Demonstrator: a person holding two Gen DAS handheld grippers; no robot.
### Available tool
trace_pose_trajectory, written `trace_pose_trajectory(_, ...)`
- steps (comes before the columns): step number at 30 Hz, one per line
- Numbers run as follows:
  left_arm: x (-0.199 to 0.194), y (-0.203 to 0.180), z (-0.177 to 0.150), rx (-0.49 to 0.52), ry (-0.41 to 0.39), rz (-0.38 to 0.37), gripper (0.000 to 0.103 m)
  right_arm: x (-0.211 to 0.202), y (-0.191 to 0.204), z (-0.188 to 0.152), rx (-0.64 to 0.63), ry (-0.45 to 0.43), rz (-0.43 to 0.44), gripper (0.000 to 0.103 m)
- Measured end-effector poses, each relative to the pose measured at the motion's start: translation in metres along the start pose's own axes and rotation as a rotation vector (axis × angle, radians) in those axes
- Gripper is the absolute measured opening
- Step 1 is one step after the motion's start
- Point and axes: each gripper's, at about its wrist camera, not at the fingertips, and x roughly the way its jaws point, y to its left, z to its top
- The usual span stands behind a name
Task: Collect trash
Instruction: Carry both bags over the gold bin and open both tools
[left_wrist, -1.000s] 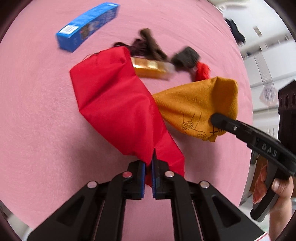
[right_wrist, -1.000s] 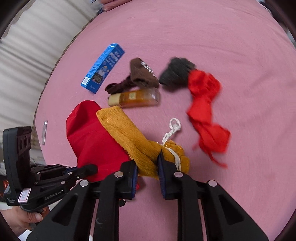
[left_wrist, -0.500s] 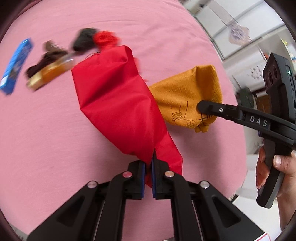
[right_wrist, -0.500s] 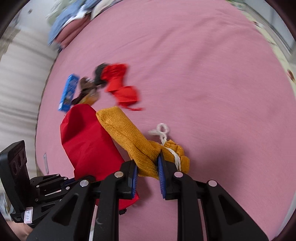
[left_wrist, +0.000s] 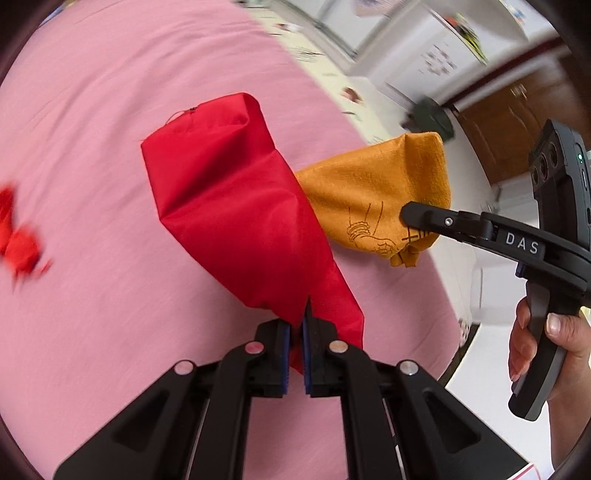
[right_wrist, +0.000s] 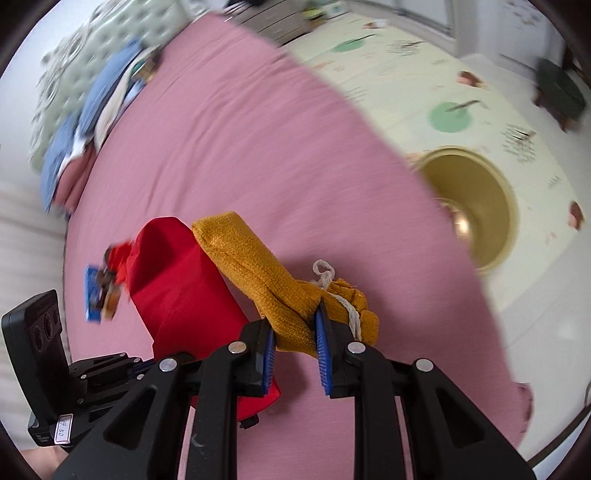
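My left gripper (left_wrist: 296, 325) is shut on the lower edge of a red cloth bag (left_wrist: 236, 206), which hangs above the pink bed (left_wrist: 92, 110). The same red bag (right_wrist: 177, 280) shows at the left of the right wrist view. My right gripper (right_wrist: 293, 332) is shut on the bunched neck of a mustard-yellow drawstring bag (right_wrist: 251, 266) with a white cord (right_wrist: 347, 306). In the left wrist view the yellow bag (left_wrist: 373, 203) hangs to the right of the red one, with the right gripper (left_wrist: 410, 218) clamped on it and a hand on its handle.
A gold round bin (right_wrist: 472, 206) stands on the patterned floor mat (right_wrist: 406, 74) beyond the bed's edge. A blue box (right_wrist: 92, 295), small dark items and a red rag (left_wrist: 18, 243) lie far back on the bed. Pillows (right_wrist: 81, 122) and furniture ring the room.
Both grippers have swept sideways across the bed and rolled, carrying their bags. The blue box and other items have slid far away, and the bed's edge, floor mat and gold bin have come into view.
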Motion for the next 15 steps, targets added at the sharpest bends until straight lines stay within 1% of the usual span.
trace_pose_trajectory(2, 0.016, -0.029, 0.02, 0.059, 0.014, -0.016, 0.005, -0.01, -0.027, 0.009, 0.049, -0.03, -0.015, 0.019)
trace_pose_trajectory(8, 0.058, -0.095, 0.081, 0.185, 0.034, -0.054, 0.005, -0.035, -0.099, 0.039, 0.171, -0.112, -0.062, 0.019)
trace_pose_trajectory(11, 0.075, -0.123, 0.11, 0.226, 0.028, -0.079, 0.005, -0.046, -0.129, 0.056, 0.205, -0.148, -0.085, 0.019)
trace_pose_trajectory(13, 0.082, -0.141, 0.132, 0.25, 0.011, -0.103, 0.005, -0.051, -0.139, 0.066, 0.219, -0.172, -0.098, 0.02)
trace_pose_trajectory(14, 0.082, -0.143, 0.137, 0.252, 0.006, -0.116, 0.005, -0.055, -0.144, 0.072, 0.229, -0.187, -0.105, 0.02)
trace_pose_trajectory(15, 0.083, -0.15, 0.148, 0.256, -0.008, -0.139, 0.006, -0.06, -0.151, 0.076, 0.241, -0.205, -0.108, 0.025)
